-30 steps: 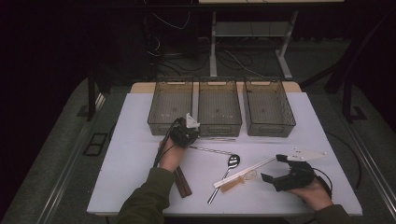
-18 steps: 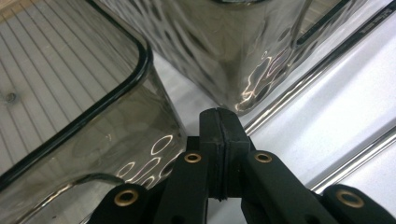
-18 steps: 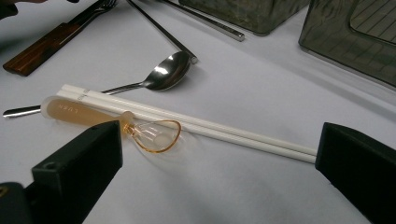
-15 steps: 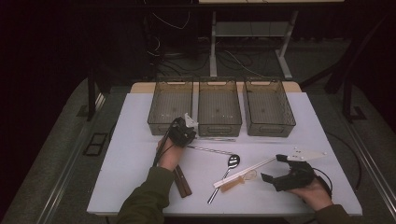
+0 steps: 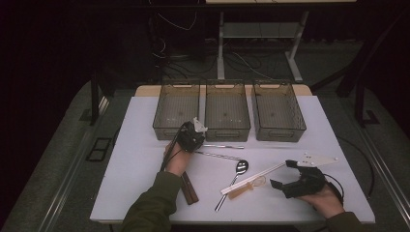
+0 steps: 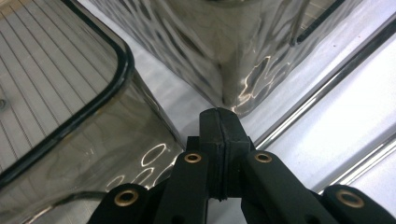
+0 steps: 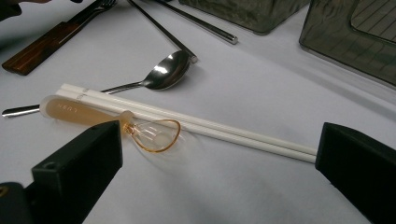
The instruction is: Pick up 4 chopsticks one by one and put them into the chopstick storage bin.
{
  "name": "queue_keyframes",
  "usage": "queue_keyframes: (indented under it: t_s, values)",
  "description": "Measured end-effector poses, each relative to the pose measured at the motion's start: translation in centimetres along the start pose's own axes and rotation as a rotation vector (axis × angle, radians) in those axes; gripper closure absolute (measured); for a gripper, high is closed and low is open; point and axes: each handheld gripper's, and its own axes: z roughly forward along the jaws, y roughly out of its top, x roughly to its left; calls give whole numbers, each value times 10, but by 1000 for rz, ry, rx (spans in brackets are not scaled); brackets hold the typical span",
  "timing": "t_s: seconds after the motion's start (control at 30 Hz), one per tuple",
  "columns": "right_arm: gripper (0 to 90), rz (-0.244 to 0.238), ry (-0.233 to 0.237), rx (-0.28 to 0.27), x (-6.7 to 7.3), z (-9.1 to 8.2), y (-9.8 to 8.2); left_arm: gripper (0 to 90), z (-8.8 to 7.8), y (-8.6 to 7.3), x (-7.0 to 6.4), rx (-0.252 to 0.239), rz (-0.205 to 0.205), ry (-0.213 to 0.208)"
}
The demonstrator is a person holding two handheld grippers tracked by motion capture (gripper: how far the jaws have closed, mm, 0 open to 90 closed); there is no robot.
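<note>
My left gripper (image 5: pixel 192 133) rests on the white table (image 5: pixel 140 145) at the front of the trays, pointing into the gap between the left tray (image 5: pixel 176 115) and the middle tray (image 5: pixel 227 112). In the left gripper view its jaws (image 6: pixel 219 117) are pressed together with nothing between them. My right gripper (image 5: pixel 282 174) lies low at the front right, open wide. In the right gripper view its jaws (image 7: pixel 219 144) flank a pair of white chopsticks (image 7: pixel 196 122) and a clear amber plastic spoon (image 7: pixel 88 113) without touching them.
A metal spoon (image 5: pixel 239 170) and two metal chopsticks (image 5: pixel 221 146) lie mid-table. Dark brown-handled cutlery (image 5: pixel 189 188) lies by the left sleeve. A third tray (image 5: pixel 278 112) stands at the back right. The table's front edge runs close behind both hands.
</note>
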Motion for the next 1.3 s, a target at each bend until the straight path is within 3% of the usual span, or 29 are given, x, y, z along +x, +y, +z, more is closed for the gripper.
queue_keyframes:
  t_s: [0.93,1.13,1.2,1.3]
  values:
    - [8,3,-4,-1,0,0,0,890,-17,-12,0,36,-4,-83]
    - [9,2,-4,-2,0,0,0,800,-22,-7,-4,-16,12,-110]
    - [8,2,-4,-1,0,0,0,777,-23,-3,-9,-40,23,-141]
    - [8,2,-3,-1,0,0,0,662,-24,4,-17,-71,54,-197]
